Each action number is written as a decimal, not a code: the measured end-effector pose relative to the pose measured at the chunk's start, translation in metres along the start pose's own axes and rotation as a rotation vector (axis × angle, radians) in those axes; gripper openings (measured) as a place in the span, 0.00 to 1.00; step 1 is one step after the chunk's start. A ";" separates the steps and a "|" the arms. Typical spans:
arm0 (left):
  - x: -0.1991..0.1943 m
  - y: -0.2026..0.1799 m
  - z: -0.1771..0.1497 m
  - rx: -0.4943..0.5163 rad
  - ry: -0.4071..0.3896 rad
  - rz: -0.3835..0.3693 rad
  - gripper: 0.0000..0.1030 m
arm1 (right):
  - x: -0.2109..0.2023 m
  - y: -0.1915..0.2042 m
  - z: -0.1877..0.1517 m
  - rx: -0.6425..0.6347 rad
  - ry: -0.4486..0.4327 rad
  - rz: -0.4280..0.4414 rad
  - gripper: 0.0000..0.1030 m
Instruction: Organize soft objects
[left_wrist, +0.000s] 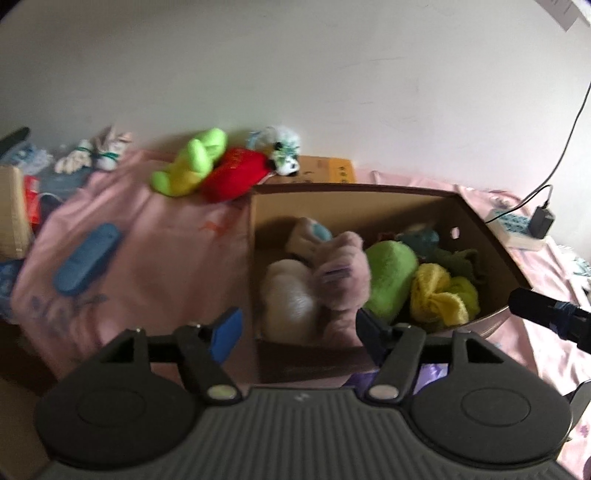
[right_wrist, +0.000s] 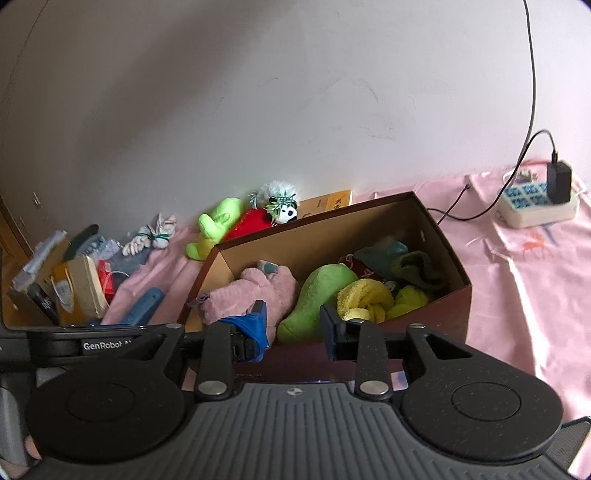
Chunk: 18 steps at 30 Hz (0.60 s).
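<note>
A brown cardboard box (left_wrist: 487, 236) (right_wrist: 436, 236) stands on the pink cloth and holds a pink plush (left_wrist: 343, 273) (right_wrist: 255, 291), a green plush (left_wrist: 391, 273) (right_wrist: 321, 291), a yellow towel knot (left_wrist: 439, 295) (right_wrist: 364, 297) and darker soft items. My left gripper (left_wrist: 295, 332) is open above the box's near edge, the pink plush between and beyond its fingers, not gripped. My right gripper (right_wrist: 293, 325) is open and empty over the box's near wall. A lime-green plush (left_wrist: 192, 162) (right_wrist: 214, 229), a red plush (left_wrist: 236, 173) (right_wrist: 247, 223) and a panda toy (left_wrist: 286, 155) (right_wrist: 284, 206) lie against the wall.
A blue flat object (left_wrist: 86, 258) (right_wrist: 144, 304) lies on the cloth to the left. A white knotted cloth (left_wrist: 99, 153) (right_wrist: 151, 236) and cluttered boxes (right_wrist: 70, 288) sit far left. A power strip (left_wrist: 517, 229) (right_wrist: 535, 203) with charger and cable is at right. The right gripper's finger (left_wrist: 546, 310) shows in the left view.
</note>
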<state>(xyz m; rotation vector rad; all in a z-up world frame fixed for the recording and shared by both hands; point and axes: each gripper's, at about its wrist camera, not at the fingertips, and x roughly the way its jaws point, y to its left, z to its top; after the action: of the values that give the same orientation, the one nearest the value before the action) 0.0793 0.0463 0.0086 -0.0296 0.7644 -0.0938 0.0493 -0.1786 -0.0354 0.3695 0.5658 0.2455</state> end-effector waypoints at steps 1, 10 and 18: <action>-0.003 -0.001 0.000 0.004 0.003 0.022 0.67 | -0.001 0.002 -0.001 -0.005 -0.002 -0.010 0.14; -0.023 -0.010 -0.012 0.039 0.030 0.158 0.69 | -0.015 0.014 -0.011 -0.029 0.010 -0.092 0.15; -0.040 -0.026 -0.018 0.107 0.023 0.191 0.69 | -0.034 0.020 -0.014 -0.046 -0.011 -0.148 0.16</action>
<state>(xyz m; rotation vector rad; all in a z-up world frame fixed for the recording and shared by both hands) 0.0364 0.0241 0.0243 0.1460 0.7803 0.0466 0.0113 -0.1679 -0.0221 0.2825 0.5725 0.1139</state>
